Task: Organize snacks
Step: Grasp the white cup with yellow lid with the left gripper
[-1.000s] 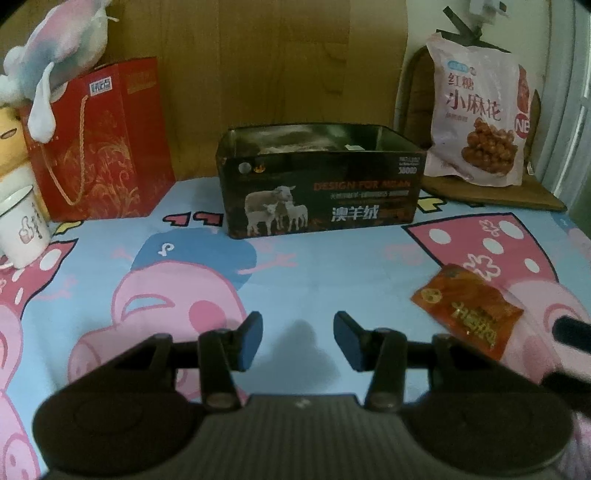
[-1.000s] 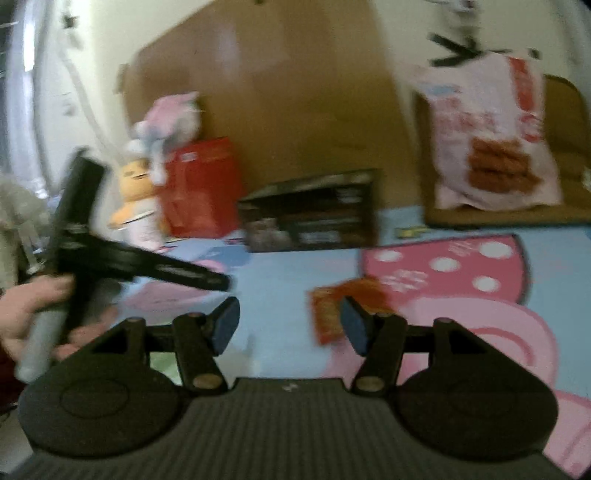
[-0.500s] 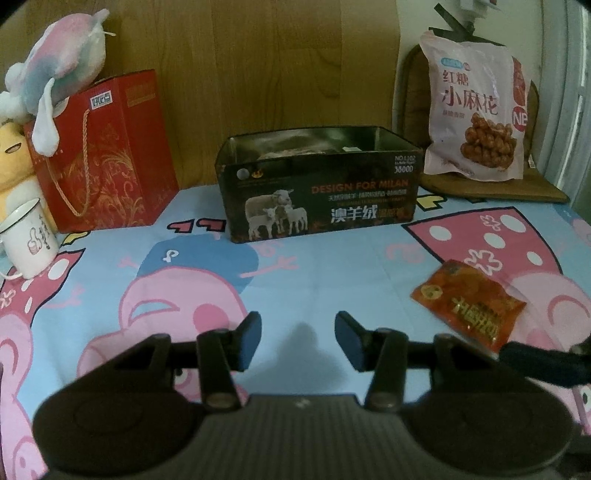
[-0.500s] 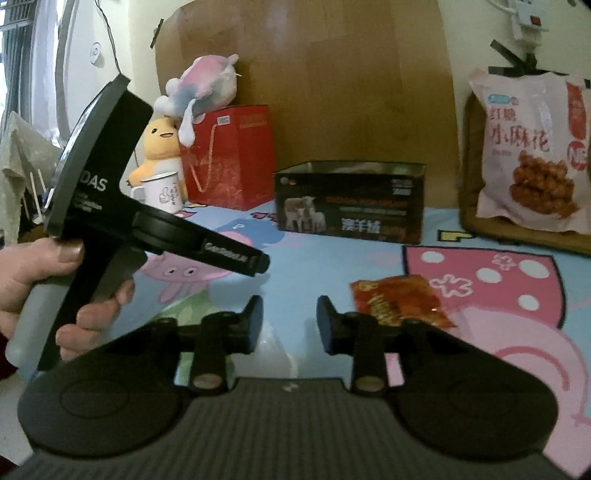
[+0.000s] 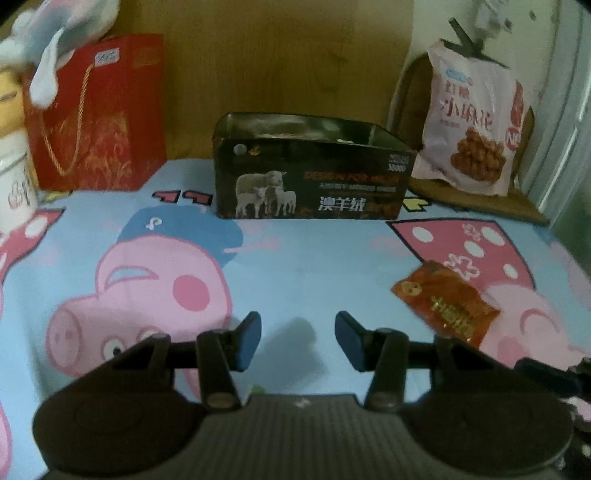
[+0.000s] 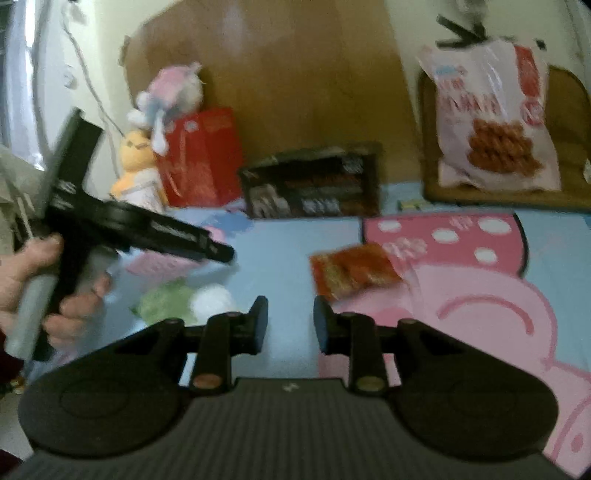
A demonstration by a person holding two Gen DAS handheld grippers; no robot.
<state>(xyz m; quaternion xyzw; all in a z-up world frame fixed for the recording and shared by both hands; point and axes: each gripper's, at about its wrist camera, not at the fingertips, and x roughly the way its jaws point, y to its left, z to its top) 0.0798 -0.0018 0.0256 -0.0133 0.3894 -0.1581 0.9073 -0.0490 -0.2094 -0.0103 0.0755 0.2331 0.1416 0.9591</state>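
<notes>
A small orange-red snack packet lies flat on the cartoon cloth, right of my left gripper, which is open and empty above the cloth. In the right wrist view the packet lies just ahead and right of my right gripper, also open and empty. An open dark tin box with sheep on it stands at the back centre; it also shows in the right wrist view. A large pink snack bag leans against the wall at the back right.
A red gift bag with a plush toy on it stands back left, beside a white mug. The pink bag rests on a wooden board. The left gripper, held by a hand, shows in the right wrist view.
The right gripper swung and its jaws opened a little wider than half a second ago; the view is blurred. The left gripper shifted slightly, its jaws unchanged. The packet has not moved.
</notes>
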